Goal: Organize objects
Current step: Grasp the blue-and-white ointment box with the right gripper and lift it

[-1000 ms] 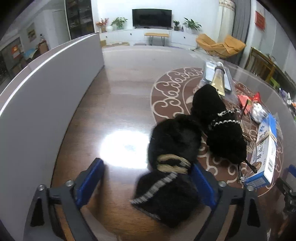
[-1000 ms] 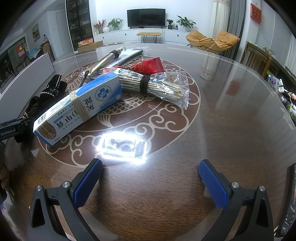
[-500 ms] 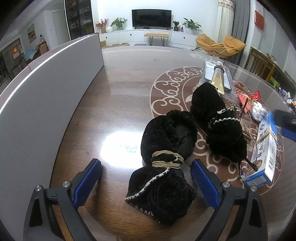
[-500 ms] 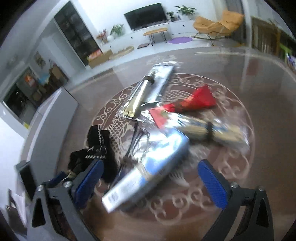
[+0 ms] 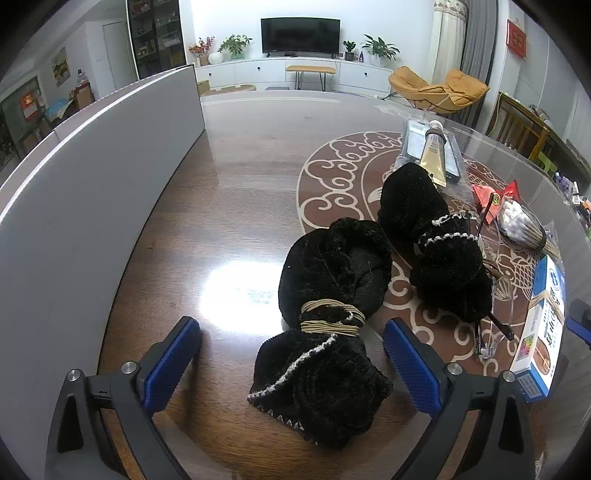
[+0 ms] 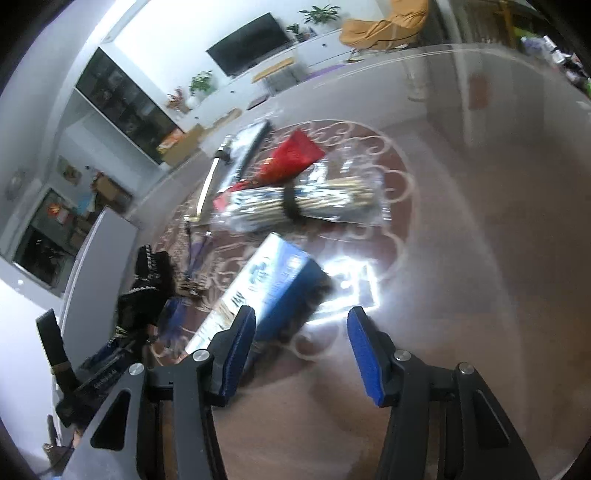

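- A dark television hangs on the far white wall, above a long white cabinet.
- Potted plants stand on that cabinet, to either side of the screen.
- A small wooden bench sits before the cabinet.
- An orange lounge chair rests near the grey curtain.
- A tall dark glass-fronted cupboard stands at the left.
- A grey partition panel runs along the counter's left edge.

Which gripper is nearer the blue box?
Right. The right gripper is open with the blue box just ahead of its fingers; the left gripper straddles a black bundle, the box off to its right.
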The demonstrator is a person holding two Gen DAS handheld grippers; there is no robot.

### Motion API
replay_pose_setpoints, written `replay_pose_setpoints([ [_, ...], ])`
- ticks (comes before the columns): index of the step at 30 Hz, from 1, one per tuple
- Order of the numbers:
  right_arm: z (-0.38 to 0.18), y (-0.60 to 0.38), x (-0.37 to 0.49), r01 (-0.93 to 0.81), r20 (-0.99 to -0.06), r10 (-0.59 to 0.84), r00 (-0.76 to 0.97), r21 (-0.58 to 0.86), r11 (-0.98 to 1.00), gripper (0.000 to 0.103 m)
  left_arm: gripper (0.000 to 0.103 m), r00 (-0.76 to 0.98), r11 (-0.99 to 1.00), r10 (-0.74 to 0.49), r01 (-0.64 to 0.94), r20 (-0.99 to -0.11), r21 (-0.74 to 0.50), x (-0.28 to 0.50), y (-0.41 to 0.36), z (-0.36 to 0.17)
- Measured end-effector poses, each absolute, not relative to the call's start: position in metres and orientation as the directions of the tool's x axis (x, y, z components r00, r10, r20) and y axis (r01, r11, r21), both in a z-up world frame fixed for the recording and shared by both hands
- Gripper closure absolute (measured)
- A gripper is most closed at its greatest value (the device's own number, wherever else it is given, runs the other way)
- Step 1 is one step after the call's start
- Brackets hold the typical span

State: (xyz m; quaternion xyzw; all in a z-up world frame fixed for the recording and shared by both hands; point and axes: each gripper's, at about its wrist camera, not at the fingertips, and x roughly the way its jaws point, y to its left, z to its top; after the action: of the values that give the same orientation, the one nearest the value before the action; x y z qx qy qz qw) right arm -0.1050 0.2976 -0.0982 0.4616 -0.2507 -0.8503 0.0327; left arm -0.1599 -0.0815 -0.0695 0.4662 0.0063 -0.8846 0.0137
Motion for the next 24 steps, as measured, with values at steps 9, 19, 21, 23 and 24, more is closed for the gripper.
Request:
replay_pose_setpoints([
  [9, -0.098, 0.229, -0.159, -0.191, -0.861, -0.195, -0.469, 0.314, -0.93, 0.017, 0.0, -0.456, -0.999, 0.008, -0.042, -0.89, 0.013, -0.175, -0.081, -0.066],
  [19, -0.099, 0.215, -0.124, 0.032, -0.866, -0.073, -0.494, 0.065, -0.997, 0.061, 0.068, -0.54, -0.996, 0.064, -0.088, -0.839, -0.019, -0.153, -0.063, -0.056],
  [21, -0.098, 0.238, -0.1, 0.052, -0.857, -0.083, -0.508, 0.066, -0.996, 0.061, 0.068, -0.548, -0.996, 0.08, -0.084, -0.833, -0.041, -0.128, -0.062, -0.056],
  [23, -0.099, 0.254, -0.086, 0.062, -0.847, -0.099, -0.523, 0.079, -0.995, 0.061, 0.066, -0.558, -0.997, 0.073, -0.074, -0.827, -0.038, -0.1, -0.06, -0.056],
  [24, -0.099, 0.26, -0.08, 0.063, -0.845, -0.095, -0.526, 0.073, -0.995, 0.061, 0.061, -0.564, -0.997, 0.067, -0.07, -0.823, -0.033, -0.09, -0.059, -0.057],
])
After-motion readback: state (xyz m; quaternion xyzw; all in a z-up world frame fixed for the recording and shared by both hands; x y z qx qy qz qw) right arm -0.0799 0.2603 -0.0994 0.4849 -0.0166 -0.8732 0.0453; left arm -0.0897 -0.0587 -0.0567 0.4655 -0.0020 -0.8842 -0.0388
